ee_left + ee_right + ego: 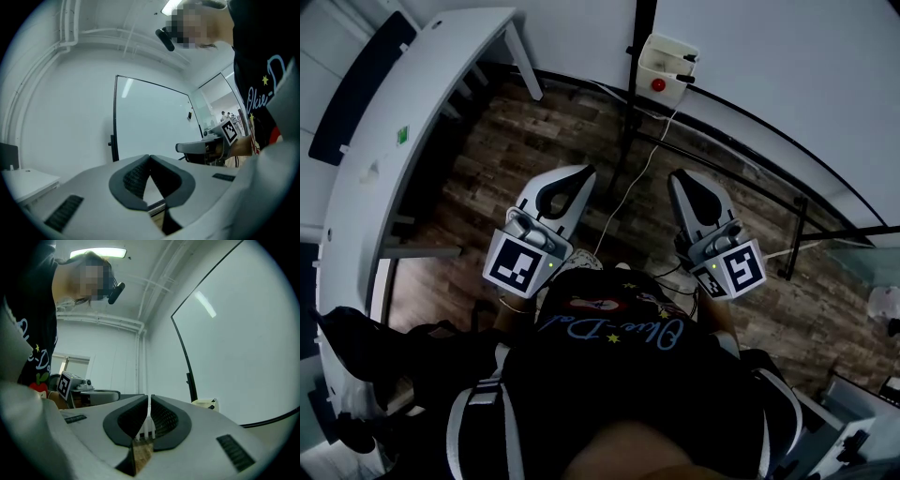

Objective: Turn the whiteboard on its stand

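The whiteboard (787, 66) stands ahead of me on a black stand (639, 56), its white face in a thin black frame. A small white tray (666, 64) with a red item hangs on the post. Both grippers are held up in front of my chest, a short way from the board and touching nothing. My left gripper (579, 178) is shut and empty, with the whiteboard (154, 126) beyond its closed tips (150, 158). My right gripper (682, 180) is also shut and empty. The whiteboard (234, 348) rises to the right of its tips (149, 398), and the tray (206, 404) sits low beside them.
A long white table (403, 141) runs along the left side over the wood floor. A white cable (623, 192) trails from the tray down across the floor between the grippers. The stand's low black bars (722, 164) cross the floor under the board.
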The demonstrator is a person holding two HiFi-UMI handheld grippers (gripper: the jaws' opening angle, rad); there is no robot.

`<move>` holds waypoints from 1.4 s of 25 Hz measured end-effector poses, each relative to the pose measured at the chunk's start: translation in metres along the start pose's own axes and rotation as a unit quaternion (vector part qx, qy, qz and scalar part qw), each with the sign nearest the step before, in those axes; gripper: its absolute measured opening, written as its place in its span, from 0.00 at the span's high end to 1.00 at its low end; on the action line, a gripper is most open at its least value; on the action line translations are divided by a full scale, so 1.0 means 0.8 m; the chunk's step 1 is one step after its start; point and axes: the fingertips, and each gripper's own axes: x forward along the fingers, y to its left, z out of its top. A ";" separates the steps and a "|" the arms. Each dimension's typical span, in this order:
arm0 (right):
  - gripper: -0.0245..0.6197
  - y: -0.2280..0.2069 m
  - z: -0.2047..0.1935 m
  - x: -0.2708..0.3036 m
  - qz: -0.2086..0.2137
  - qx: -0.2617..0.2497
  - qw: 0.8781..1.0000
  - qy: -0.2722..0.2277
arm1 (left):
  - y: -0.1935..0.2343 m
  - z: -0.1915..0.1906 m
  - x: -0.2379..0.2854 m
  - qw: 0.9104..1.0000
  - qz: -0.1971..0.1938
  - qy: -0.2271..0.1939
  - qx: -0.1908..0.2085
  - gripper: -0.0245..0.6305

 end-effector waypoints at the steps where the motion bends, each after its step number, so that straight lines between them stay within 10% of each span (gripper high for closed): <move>1: 0.90 0.001 -0.001 0.001 0.001 0.001 1.000 0.001 | 0.001 -0.001 -0.001 1.000 0.001 0.000 -0.002 0.95; 35: 0.90 -0.109 0.001 0.112 -0.161 -0.059 0.985 0.008 | 0.173 -0.021 0.185 0.988 -0.140 -0.050 -0.030 0.95</move>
